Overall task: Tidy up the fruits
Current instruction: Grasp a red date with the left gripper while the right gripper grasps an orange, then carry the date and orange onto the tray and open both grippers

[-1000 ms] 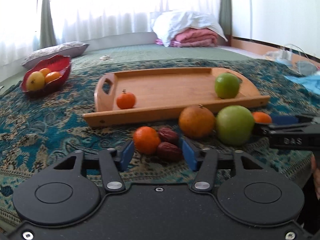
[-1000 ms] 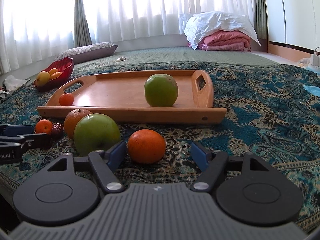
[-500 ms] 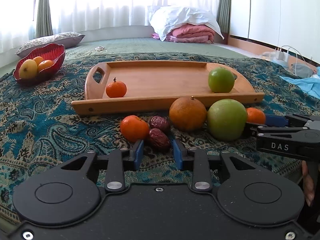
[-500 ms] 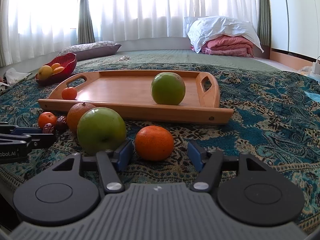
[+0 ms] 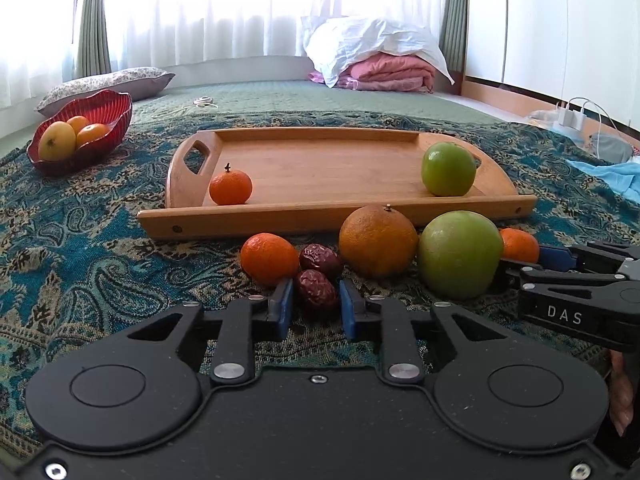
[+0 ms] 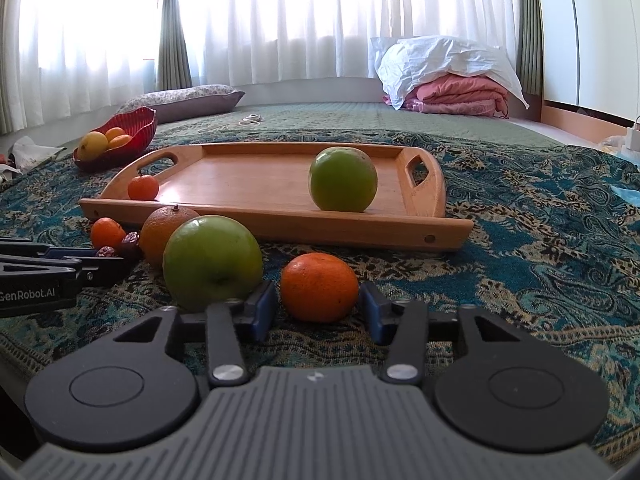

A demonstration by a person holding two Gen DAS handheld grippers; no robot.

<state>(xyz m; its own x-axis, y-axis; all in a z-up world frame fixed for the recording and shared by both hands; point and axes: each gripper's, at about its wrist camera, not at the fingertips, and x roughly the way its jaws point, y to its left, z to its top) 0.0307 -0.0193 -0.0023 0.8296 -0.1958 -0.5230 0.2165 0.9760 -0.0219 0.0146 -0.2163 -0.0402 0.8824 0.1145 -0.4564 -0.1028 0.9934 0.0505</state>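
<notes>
A wooden tray (image 5: 320,216) (image 6: 280,224) lies on the patterned cloth with a small tangerine (image 5: 231,188) and a green apple (image 5: 449,169) (image 6: 343,185) in it. In front of it lie a tangerine (image 5: 269,258), two red dates (image 5: 316,288), a large orange (image 5: 378,241) and a big green apple (image 5: 460,260) (image 6: 213,262). My left gripper (image 5: 314,306) has its jaws narrowed around the nearer date, pads at its sides. My right gripper (image 6: 318,312) is open around a tangerine (image 6: 319,286), small gaps at both sides.
A red bowl (image 5: 100,136) (image 6: 136,132) with yellow and orange fruit stands at the back left. A pillow (image 5: 108,84) and folded pink bedding (image 5: 388,72) lie behind. A blue cloth (image 5: 612,176) and charger cables are at the far right.
My left gripper has narrowed its jaws and moved forward around the nearer date. My right gripper has moved forward and narrowed around the tangerine.
</notes>
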